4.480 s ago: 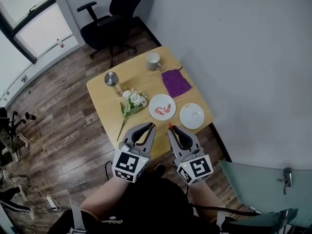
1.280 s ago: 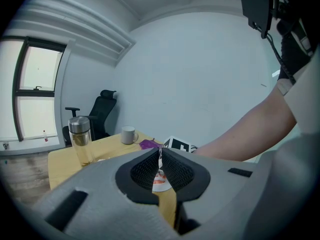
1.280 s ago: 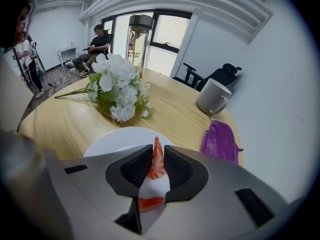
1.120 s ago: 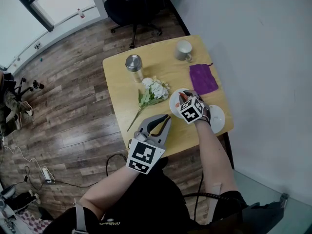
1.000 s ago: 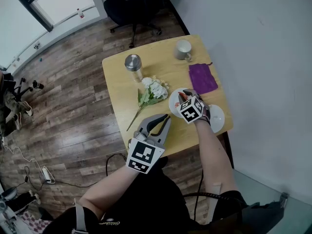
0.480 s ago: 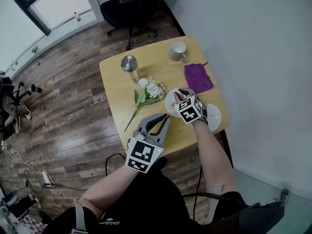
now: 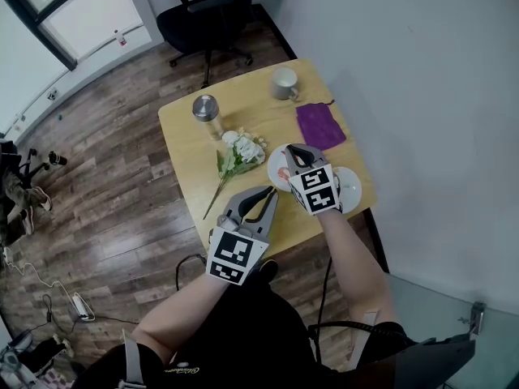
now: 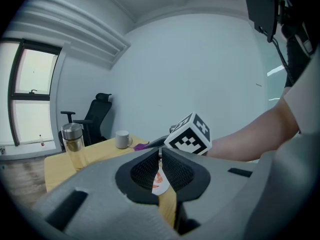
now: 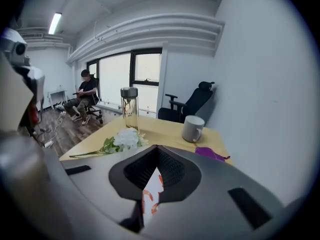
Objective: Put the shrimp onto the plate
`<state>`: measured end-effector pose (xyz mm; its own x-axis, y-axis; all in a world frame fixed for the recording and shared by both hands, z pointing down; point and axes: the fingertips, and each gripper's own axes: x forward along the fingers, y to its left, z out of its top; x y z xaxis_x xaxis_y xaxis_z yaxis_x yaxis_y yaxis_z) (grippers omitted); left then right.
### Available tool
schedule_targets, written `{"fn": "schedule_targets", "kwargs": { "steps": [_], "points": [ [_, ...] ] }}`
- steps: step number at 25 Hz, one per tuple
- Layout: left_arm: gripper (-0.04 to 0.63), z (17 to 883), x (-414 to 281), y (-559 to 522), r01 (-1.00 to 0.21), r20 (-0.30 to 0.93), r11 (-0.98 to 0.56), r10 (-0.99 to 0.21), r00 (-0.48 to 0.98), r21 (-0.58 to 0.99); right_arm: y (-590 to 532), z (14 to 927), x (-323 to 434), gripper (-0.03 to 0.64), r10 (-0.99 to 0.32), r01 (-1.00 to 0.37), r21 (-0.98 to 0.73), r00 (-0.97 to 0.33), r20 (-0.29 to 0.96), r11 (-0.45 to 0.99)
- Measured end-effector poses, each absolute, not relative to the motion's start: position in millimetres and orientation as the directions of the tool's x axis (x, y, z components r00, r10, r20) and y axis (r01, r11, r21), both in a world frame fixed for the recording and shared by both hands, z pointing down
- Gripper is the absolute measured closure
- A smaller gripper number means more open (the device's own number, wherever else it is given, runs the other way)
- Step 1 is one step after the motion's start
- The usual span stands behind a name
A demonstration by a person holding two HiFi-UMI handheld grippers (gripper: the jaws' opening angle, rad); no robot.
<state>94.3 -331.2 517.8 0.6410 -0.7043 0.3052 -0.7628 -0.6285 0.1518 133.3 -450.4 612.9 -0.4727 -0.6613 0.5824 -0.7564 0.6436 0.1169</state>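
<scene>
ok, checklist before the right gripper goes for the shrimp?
1. Right gripper over the shrimp's plate: ok, the head view shows it above that plate.
2. Shrimp in line: ok, the right gripper view shows it lying on the plate, seen through the gap behind the tips.
3. Right jaws open for a grasp: not ok, tips together with nothing between them.
4. Other plate free: cannot tell, the visible part is bare and the rest is hidden behind the right gripper.
5. Left gripper out of the way: ok, jaws together, near the front edge of the table, apart from both plates.
</scene>
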Motion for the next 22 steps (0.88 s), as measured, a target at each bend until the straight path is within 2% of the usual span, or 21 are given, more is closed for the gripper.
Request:
{"fn": "schedule_targets", "kwargs": {
  "steps": [9, 17, 22],
  "points": [
    [0.574, 500.4, 101.2, -329.0, -0.755, 0.271, -0.639, -0.709, 0.651, 0.144, -401.8, 526.2, 144.7, 0.614, -0.752, -0.816, 0.016, -0.526, 0.397, 0.578],
    [0.578, 477.8, 108.4, -324.0, -0.749, 0.229, -0.649, -0.715, 0.660, 0.133, -354.3, 454.1, 169.0, 0.614, -0.840, -0.867, -0.033, -0.491, 0.229, 0.498],
    [0.578, 464.7, 113.4, -318.5, -0.743, 0.208, -0.657, -0.715, 0.668, 0.128, -326.4, 432.1, 184.1, 0.614, -0.869, -0.888, -0.054, -0.459, 0.186, 0.457]
  ]
}}
